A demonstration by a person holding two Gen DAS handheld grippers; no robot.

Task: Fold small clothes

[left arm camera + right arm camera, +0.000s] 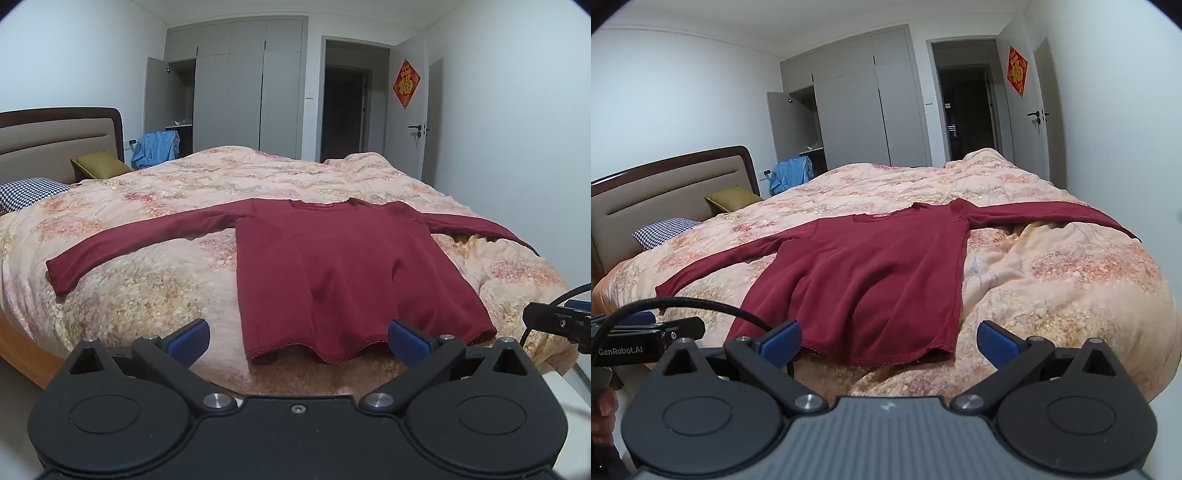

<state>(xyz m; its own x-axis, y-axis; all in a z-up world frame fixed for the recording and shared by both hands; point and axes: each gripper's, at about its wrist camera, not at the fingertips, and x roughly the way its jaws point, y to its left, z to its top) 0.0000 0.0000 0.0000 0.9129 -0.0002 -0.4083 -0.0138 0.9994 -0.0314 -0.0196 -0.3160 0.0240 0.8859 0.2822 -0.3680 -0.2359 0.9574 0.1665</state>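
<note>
**Wide-open grippers wait at the hem of a maroon top**

Blue-padded fingers (188,336) of the left gripper (297,338) stand spread to their widest with nothing between them, just short of the scalloped hem of a maroon long-sleeved top (332,266). The right gripper (888,338) is likewise released and empty, aimed at the hem's right corner. The top lies flat, neckline away from the cameras, on a floral quilt (155,295) covering the bed, both sleeves stretched out sideways. It looks like a thin, light knit: limp, likely to sag and drag rather than hold any shape, and unlikely to slip from rubbery pads. The puffy quilt beneath gives way, so a pinch could catch bedding too. Sensible holds appear to be the two hem corners, or a cuff and shoulder for turning in a sleeve. The right sleeve's cuff (532,249) drops out of sight over the quilt's edge. In the right wrist view the left gripper's body and cable cover the hem's left corner, and a sliver of a hand (604,413) shows at the frame edge
</note>
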